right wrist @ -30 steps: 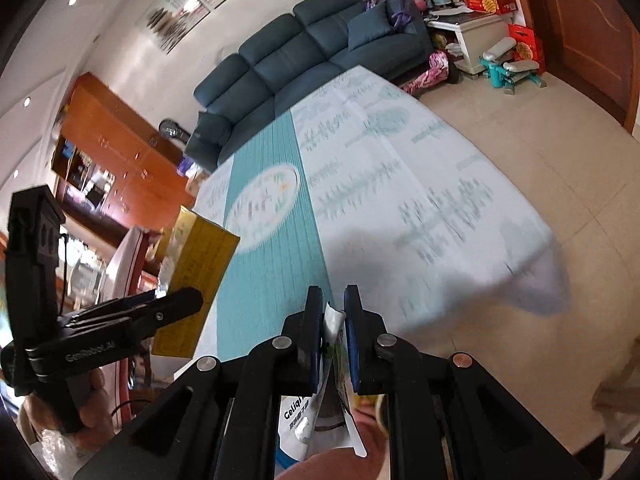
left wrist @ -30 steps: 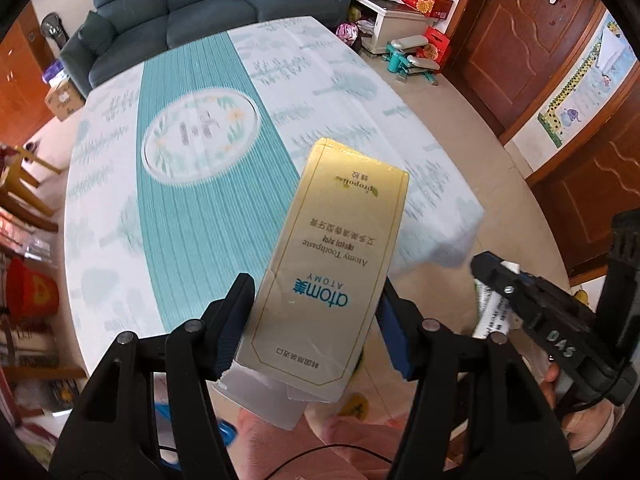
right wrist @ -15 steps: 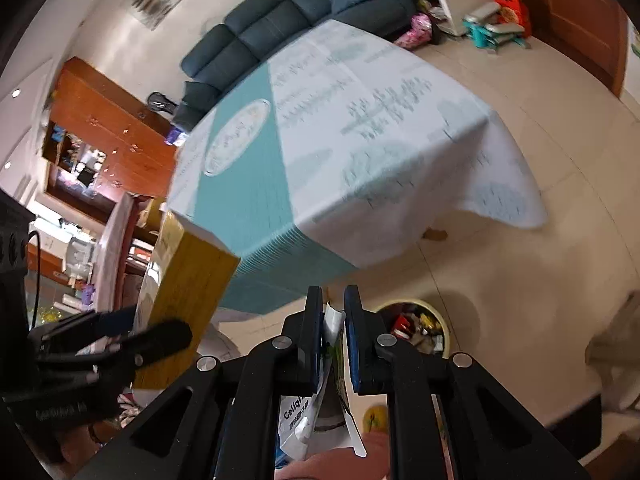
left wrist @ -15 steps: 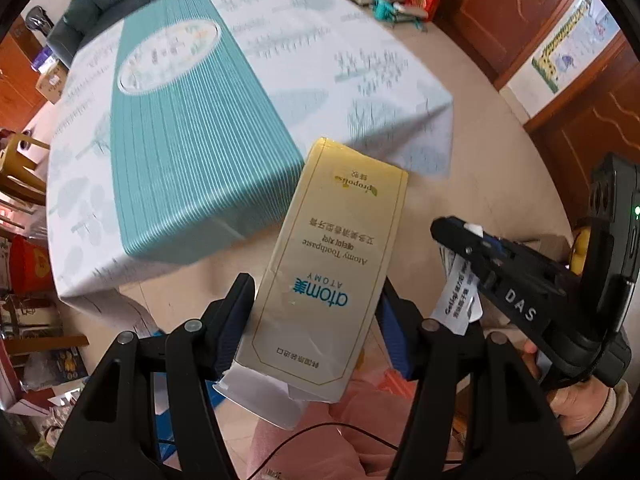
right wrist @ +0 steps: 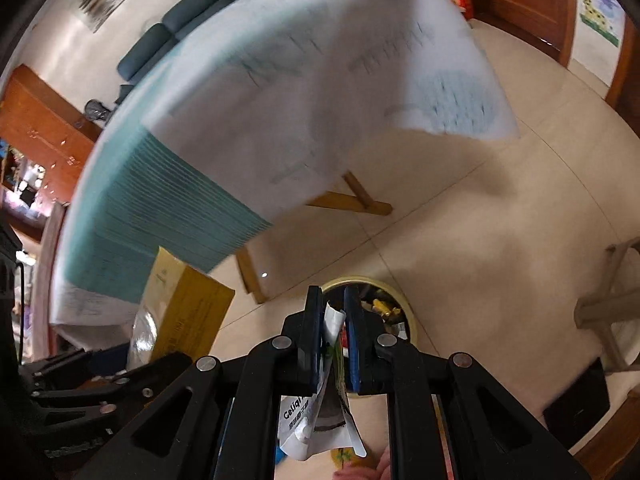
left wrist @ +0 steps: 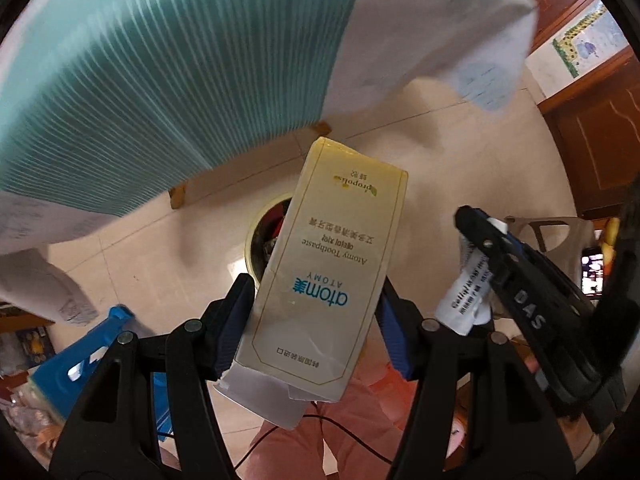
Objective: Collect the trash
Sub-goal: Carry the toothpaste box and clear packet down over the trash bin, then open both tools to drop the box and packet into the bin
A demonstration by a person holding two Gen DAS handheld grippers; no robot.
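**Both grippers loaded, bin below**

Closest to me, my left gripper (left wrist: 316,312) has its jaws clamped on the sides of a yellow toothpaste box (left wrist: 332,264), held upright along the fingers with a white flap sticking out at its near end. My right gripper (right wrist: 333,336) has its jaws nearly together, pinching a crumpled white wrapper (right wrist: 320,412) that hangs down between them. In the left view the right gripper shows at the right edge with that wrapper (left wrist: 466,292) at its tip, just beside the box.

Beyond the jaws, on the tiled floor (right wrist: 500,232), stands a round yellow-rimmed trash bin (right wrist: 404,308) with bits of rubbish in it. In the left view the bin (left wrist: 256,236) sits partly hidden behind the box. A blue plastic stool (left wrist: 92,364) is off to the lower left.

Further on, the desk's wooden legs (right wrist: 352,200) stand on the tiles, and its teal and white cloth (left wrist: 168,80) hangs over the edge, blurred. A dark sofa (right wrist: 180,32) lies behind
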